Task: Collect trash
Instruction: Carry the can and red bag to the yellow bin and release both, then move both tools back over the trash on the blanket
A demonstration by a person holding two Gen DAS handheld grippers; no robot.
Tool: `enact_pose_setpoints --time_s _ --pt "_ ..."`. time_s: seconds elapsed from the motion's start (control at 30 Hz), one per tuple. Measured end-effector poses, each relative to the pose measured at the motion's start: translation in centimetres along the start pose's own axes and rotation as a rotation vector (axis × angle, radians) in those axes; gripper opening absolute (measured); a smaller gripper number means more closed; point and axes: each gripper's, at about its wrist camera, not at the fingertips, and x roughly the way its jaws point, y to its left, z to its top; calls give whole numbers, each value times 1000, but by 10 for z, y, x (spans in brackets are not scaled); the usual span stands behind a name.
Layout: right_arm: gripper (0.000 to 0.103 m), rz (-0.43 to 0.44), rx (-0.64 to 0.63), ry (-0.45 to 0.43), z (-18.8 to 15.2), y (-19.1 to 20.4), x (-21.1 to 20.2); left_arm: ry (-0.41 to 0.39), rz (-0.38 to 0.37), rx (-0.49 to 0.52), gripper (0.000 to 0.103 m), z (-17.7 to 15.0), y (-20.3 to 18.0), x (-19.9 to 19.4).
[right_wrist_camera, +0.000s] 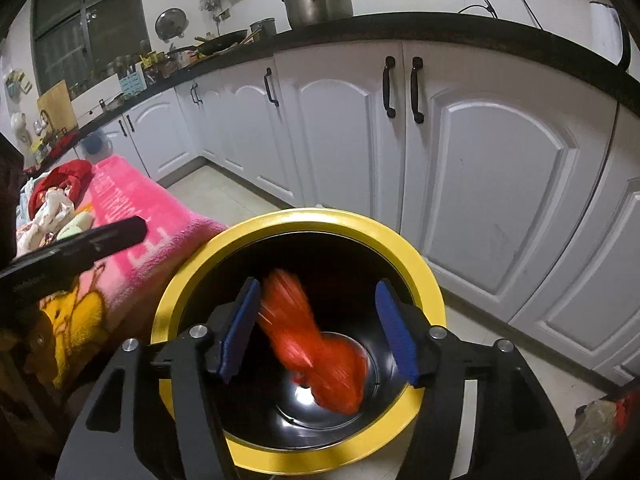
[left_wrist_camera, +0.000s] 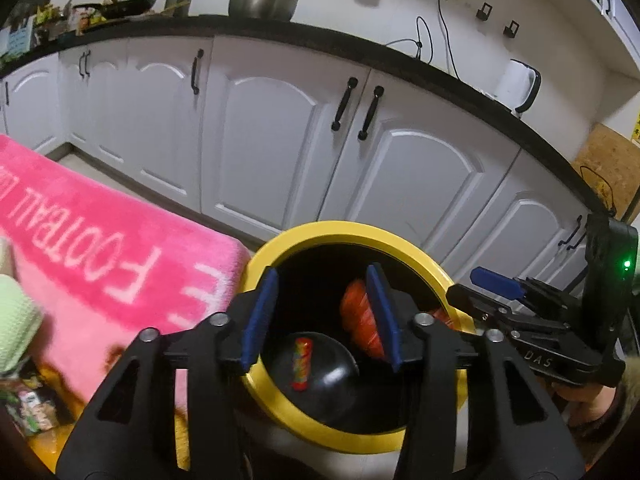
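Both grippers hover over the yellow-rimmed bin at lower centre: the right gripper, fingers wide and empty, has the blurred red wrapper dropping slantwise below, while the left gripper, fingers half-open and empty, overlooks a striped candy wrapper on the bin's floor.

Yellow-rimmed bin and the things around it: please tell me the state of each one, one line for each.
Yellow-rimmed bin: open, no lid on it, upright.
Red wrapper: motion-blurred inside the bin, clear of both pads.
Striped wrapper: lying on the bin's bottom.
Left gripper: open, nothing between the pads.
Right gripper: open, over the bin.
Cabinet doors: closed.
Pot: lid on.
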Motion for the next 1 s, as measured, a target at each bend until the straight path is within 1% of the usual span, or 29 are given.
enact_pose_setpoints --time_s 0.07,0.1,0.17,0.2,0.27,0.3,0.4,0.43,0.5,0.57,0.77,1.0 --pt "63 -7 0 -2 0 1 0 -12 12 -12 48 0 4 -7" --pt "64 -8 1 -4 1 1 0 -15 18 -14 49 0 4 -10" --pt "65 -6 -1 -16 3 3 -4 -26 32 -16 57 0 7 -17" --pt "67 -6 -4 -25 3 5 -7 -34 40 -21 59 -1 9 -23" --pt "69 -8 -14 -54 6 9 -14 -41 51 -37 66 -1 13 -30" --pt "70 -1 -20 -71 8 12 -19 -45 56 -42 67 0 14 -34" --pt "74 7 -40 -108 13 20 -30 -70 71 -54 78 -1 19 -48" --pt "75 13 -47 -122 15 24 -33 -77 76 -57 82 0 21 -52" --pt "79 25 -53 -138 19 29 -39 -94 89 -63 86 0 24 -62" --pt "80 42 -59 -156 23 35 -46 -111 108 -67 92 1 25 -70" --pt "84 79 -86 -182 31 60 -61 -171 188 -69 92 -1 37 -103" --pt "85 134 -139 -205 39 91 -74 -231 248 -89 92 -4 56 -138"
